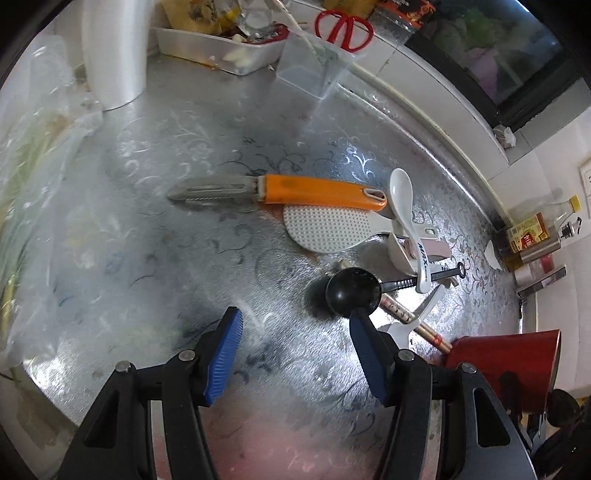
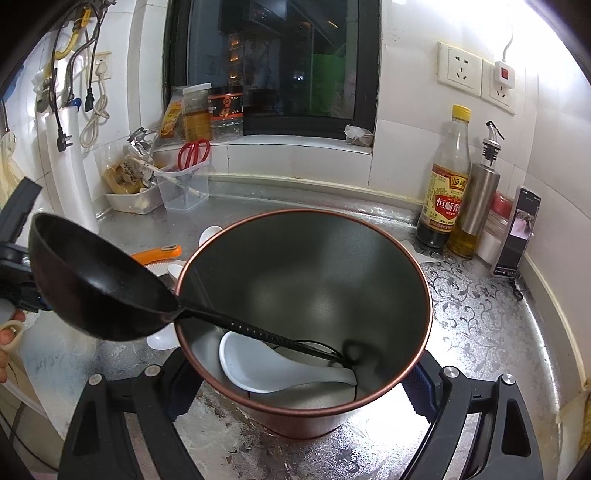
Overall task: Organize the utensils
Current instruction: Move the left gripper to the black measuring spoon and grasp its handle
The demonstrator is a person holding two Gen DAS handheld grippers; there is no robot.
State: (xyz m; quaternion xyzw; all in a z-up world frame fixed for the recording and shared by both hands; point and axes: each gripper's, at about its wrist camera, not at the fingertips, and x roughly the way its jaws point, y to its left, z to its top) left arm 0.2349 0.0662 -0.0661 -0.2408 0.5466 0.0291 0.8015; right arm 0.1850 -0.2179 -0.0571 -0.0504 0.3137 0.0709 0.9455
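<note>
In the left wrist view my left gripper [image 1: 295, 315] hangs open over the patterned counter with nothing between its blue pads. Just past its right fingertip a black ladle [image 1: 352, 291] lies on a pile of utensils: an orange-handled peeler [image 1: 317, 190], a white rice paddle [image 1: 325, 229], a white spoon [image 1: 402, 206] and chopsticks [image 1: 406, 317]. My right gripper [image 2: 301, 373] is shut on a copper-red cup [image 2: 406, 258], one pad on each side. In the cup lie a white spoon [image 2: 258, 365] and the handle of a black ladle [image 2: 99, 277]. That ladle's bowl leans out to the left.
Red scissors [image 1: 343, 27] sit in a clear box [image 1: 306, 70] at the back, beside a white tray [image 1: 207, 48]. A plastic bag [image 1: 40, 166] covers the left side. A vinegar bottle [image 2: 447, 184], an oil dispenser [image 2: 476, 199] and a phone [image 2: 517, 232] stand by the right wall.
</note>
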